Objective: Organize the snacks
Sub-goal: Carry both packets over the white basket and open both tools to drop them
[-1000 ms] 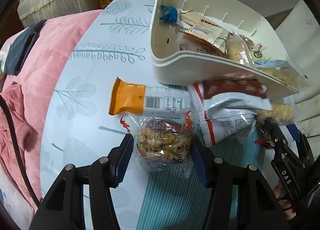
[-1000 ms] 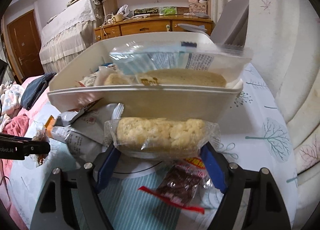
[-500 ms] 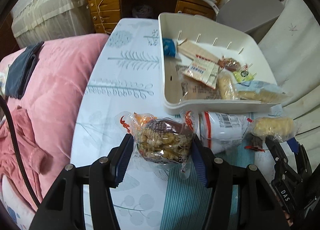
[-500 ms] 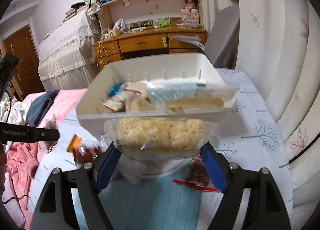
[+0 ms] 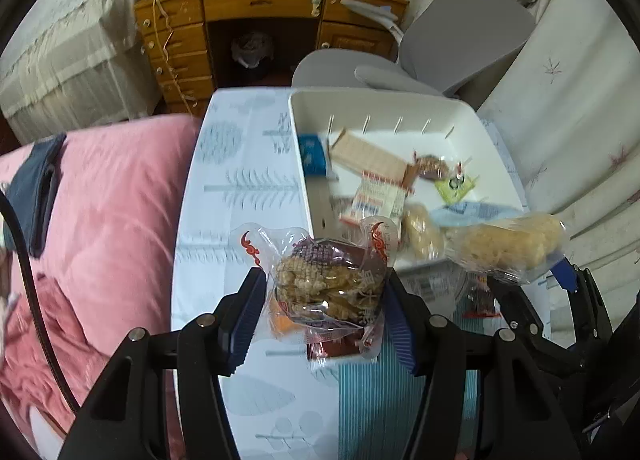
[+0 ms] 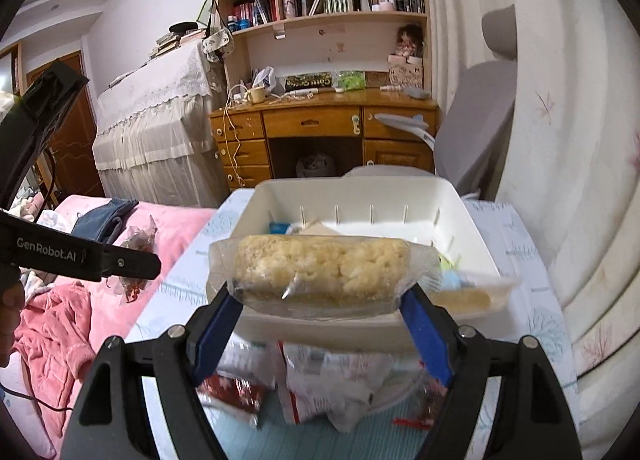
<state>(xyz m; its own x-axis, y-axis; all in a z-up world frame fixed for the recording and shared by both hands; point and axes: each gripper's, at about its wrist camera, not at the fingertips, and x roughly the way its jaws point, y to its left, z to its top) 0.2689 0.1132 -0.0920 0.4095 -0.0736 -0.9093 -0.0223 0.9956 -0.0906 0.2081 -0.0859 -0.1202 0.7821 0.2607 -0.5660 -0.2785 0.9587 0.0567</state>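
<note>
- Left claw [image 5: 326,300]: matte black angular frame, two arms, each finger [image 5: 244,316] faced with a ribbed dark-blue pad.
- Silver round screw heads sit at the frame joints.
- A black cable runs along the left edge of the left wrist view.
- Right claw [image 6: 320,324]: same black frame, brighter blue pads, silver screws.
- White "GenRobot.AI" lettering marks the left claw's side in the right wrist view.
</note>
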